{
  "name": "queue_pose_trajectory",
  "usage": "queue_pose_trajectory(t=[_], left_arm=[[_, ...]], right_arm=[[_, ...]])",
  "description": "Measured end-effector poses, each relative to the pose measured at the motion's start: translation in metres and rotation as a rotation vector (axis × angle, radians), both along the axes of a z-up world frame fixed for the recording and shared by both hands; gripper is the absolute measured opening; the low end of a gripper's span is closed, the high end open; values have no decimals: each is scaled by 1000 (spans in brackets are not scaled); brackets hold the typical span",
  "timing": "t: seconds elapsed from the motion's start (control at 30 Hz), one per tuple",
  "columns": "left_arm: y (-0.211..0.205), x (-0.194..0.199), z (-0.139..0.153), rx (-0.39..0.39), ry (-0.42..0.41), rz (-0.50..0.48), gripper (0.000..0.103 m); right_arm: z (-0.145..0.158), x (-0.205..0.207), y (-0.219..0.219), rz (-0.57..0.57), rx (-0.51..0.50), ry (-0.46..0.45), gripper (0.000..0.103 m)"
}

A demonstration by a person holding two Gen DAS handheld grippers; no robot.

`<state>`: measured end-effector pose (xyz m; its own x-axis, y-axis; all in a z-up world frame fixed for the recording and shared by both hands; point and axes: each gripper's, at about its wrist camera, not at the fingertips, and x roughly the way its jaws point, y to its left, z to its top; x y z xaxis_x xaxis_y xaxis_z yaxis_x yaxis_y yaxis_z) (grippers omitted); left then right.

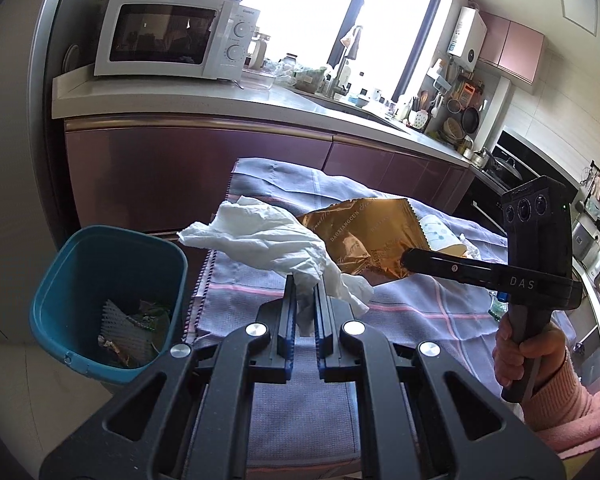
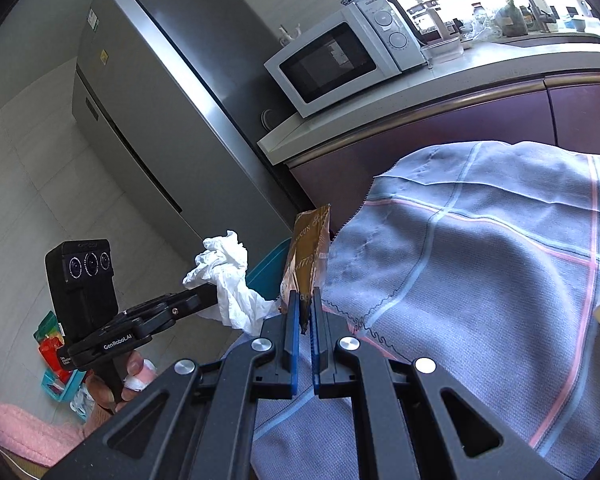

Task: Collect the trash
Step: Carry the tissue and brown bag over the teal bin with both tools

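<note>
My left gripper (image 1: 305, 292) is shut on a crumpled white tissue (image 1: 260, 236), held above the left end of the cloth-covered table (image 1: 420, 320). My right gripper (image 2: 305, 300) is shut on a golden-brown foil wrapper (image 2: 308, 256), which stands on edge between its blue pads. In the left wrist view the same wrapper (image 1: 364, 236) hangs from the right gripper (image 1: 406, 258) just right of the tissue. A teal bin (image 1: 100, 300) with scraps inside stands on the floor left of the table. In the right wrist view the tissue (image 2: 228, 276) and left gripper (image 2: 210, 292) are beside the bin's rim (image 2: 268, 268).
A paper cup (image 1: 440, 236) lies on the cloth behind the wrapper. Purple cabinets (image 1: 180, 184) with a microwave (image 1: 172, 36) on the counter stand behind the table. A grey fridge (image 2: 148, 112) is at the left. Colourful packets (image 2: 52, 344) lie on the floor.
</note>
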<state>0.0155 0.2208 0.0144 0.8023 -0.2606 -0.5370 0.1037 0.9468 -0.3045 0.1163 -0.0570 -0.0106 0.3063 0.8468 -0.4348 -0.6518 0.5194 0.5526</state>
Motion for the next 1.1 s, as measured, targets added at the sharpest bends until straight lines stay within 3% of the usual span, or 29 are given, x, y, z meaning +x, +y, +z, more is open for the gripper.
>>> queue_pose_trajectory(t=[1.1], left_arm=[[80, -8, -2, 25, 9, 175, 8]], right_arm=[[-2, 20, 89, 124, -55, 7, 4]])
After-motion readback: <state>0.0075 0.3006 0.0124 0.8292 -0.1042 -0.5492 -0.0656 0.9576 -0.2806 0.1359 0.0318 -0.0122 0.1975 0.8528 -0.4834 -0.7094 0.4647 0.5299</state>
